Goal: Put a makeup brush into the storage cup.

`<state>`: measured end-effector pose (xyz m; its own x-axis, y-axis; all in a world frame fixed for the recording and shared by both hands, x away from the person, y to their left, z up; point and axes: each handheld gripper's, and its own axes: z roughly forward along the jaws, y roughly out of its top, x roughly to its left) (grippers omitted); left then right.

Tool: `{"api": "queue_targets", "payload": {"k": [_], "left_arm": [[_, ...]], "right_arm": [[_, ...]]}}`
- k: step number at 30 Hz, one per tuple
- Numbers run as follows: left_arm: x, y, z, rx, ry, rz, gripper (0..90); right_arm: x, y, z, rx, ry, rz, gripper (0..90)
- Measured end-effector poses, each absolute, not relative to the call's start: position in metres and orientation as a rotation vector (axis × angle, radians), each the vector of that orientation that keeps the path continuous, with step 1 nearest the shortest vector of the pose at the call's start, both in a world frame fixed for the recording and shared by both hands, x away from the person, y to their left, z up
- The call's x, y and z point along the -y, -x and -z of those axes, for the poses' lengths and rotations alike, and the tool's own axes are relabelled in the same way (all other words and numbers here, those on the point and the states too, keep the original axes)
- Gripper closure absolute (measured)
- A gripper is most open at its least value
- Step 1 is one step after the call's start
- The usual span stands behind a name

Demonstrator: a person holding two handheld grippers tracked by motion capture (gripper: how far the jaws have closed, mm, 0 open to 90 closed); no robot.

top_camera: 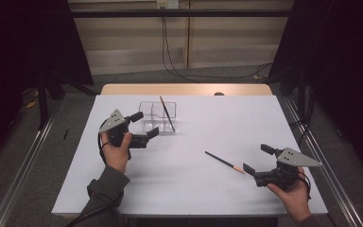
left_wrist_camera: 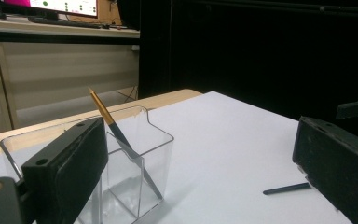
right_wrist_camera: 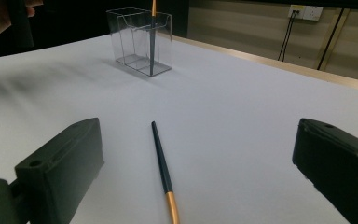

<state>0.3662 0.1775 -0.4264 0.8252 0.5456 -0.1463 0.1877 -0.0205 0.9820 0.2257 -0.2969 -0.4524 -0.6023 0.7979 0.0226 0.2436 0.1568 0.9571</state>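
A clear plastic holder [top_camera: 147, 108] with compartments stands at the table's far middle, and a dark brush with a gold end [top_camera: 167, 113] leans inside it. A second, similar brush [top_camera: 224, 162] lies flat on the white table [top_camera: 194, 189]. My left gripper [top_camera: 145, 124] is open just left of the holder, empty; the holder [left_wrist_camera: 158, 154] and its brush [left_wrist_camera: 116, 130] sit behind its left jaw. My right gripper [top_camera: 257, 158] is open, just right of the lying brush. That brush [right_wrist_camera: 163, 168] lies between the right jaws, gold end nearest; nothing is gripped.
The white sheet covers a wooden table whose far edge [top_camera: 184, 89] shows. Cables [top_camera: 179, 71] trail on the floor behind. Dark curtains [top_camera: 340, 56] stand at both sides. In the right gripper view the holder [right_wrist_camera: 140, 42] stands far off, with the other hand [right_wrist_camera: 0, 14] at the top left.
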Motion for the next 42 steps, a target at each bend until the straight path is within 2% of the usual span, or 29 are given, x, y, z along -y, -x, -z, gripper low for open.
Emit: {"api": "queue_targets", "payload": {"k": [42], "left_arm": [[-0.187,-0.353,0.425,-0.570,-1.594,-0.324,3.4]], "right_arm": [[0.283,-0.237,0.444,-1.949,-0.967,-1.425,1.3]]}}
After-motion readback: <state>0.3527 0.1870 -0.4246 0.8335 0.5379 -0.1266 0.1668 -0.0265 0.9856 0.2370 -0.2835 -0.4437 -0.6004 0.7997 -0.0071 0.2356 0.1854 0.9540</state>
